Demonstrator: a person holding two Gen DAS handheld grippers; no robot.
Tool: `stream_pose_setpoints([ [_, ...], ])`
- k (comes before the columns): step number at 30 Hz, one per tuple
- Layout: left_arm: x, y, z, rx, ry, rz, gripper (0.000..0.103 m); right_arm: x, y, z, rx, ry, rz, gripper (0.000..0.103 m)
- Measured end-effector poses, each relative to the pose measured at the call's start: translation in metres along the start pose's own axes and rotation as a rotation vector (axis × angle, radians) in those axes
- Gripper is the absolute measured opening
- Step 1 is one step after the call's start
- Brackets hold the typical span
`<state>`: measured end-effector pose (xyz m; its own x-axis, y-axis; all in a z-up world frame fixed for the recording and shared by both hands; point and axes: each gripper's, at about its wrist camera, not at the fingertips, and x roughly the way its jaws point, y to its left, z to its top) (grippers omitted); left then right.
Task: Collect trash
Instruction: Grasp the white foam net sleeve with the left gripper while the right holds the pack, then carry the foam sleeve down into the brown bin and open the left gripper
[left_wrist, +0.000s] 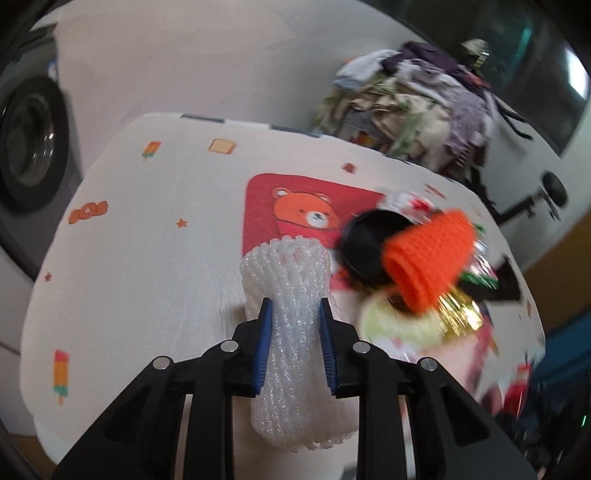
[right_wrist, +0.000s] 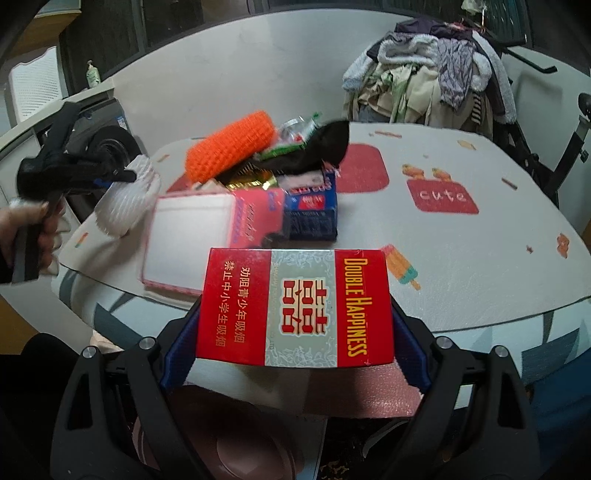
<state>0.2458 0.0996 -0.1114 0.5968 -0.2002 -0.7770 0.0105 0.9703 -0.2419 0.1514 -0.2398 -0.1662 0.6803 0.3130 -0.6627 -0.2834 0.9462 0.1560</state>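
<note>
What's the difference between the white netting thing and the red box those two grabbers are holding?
The white foam net sleeve is soft, see-through mesh, and the left hand-held gripper pinches it in at the waist. The red cigarette box is stiff, flat-sided and printed with gold lettering, and it keeps its shape in the right hand-held gripper. The sleeve needs narrow jaws; the box spans wide ones. Both are gripped and lifted off the table.

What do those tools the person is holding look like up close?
Each hand-held gripper, left and right, is black plastic with two forked, ribbed fingers, round silver studs at the joints and blue pads on the inner faces. No cables or markings show. Whether the person wears sleeves is too blurred to tell.
</note>
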Motion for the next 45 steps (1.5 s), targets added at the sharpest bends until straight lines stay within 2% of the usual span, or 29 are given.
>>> stream_pose_setpoints([
  [8, -0.069, -0.037, -0.079, 0.166, -0.003, -0.129, 0.024, -0.032, 0.013, -0.003, -0.002, -0.033, 0.011, 0.088],
  [12, -0.087, -0.069, -0.135, 0.349, 0.049, -0.213, 0.024, -0.045, 0.018, -0.010, -0.013, -0.041, 0.004, 0.088],
  [16, -0.079, -0.093, -0.182, 0.471, 0.153, -0.261, 0.024, -0.054, 0.019, -0.018, -0.010, -0.037, -0.006, 0.088],
  [19, -0.067, -0.105, -0.205, 0.522, 0.217, -0.277, 0.024, -0.060, 0.017, -0.022, -0.009, -0.037, -0.016, 0.088],
  [24, -0.039, -0.119, -0.225, 0.537, 0.274, -0.281, 0.025, -0.066, 0.014, -0.026, -0.004, -0.036, -0.031, 0.088],
  [29, -0.015, -0.132, -0.237, 0.538, 0.326, -0.329, 0.030, -0.069, 0.010, -0.029, -0.006, -0.031, -0.043, 0.088],
  [30, -0.013, -0.134, -0.240, 0.549, 0.325, -0.327, 0.037, -0.069, 0.010, -0.029, -0.004, -0.029, -0.044, 0.088],
  [31, -0.012, -0.136, -0.242, 0.556, 0.323, -0.332, 0.049, -0.068, 0.009, -0.030, 0.000, -0.026, -0.044, 0.088],
  [33, -0.016, -0.139, -0.242, 0.559, 0.302, -0.331, 0.060, -0.067, 0.008, -0.031, 0.006, -0.022, -0.043, 0.088],
  [38, -0.034, -0.129, -0.228, 0.516, 0.225, -0.331, 0.068, -0.065, 0.012, -0.032, -0.004, -0.019, -0.039, 0.088],
  [42, -0.059, -0.105, -0.213, 0.420, 0.105, -0.303, 0.078, -0.063, 0.015, -0.035, -0.007, -0.010, -0.030, 0.088],
  [45, -0.080, -0.089, -0.211, 0.381, 0.001, -0.239, 0.086, -0.059, 0.020, -0.037, -0.015, 0.005, -0.018, 0.088],
])
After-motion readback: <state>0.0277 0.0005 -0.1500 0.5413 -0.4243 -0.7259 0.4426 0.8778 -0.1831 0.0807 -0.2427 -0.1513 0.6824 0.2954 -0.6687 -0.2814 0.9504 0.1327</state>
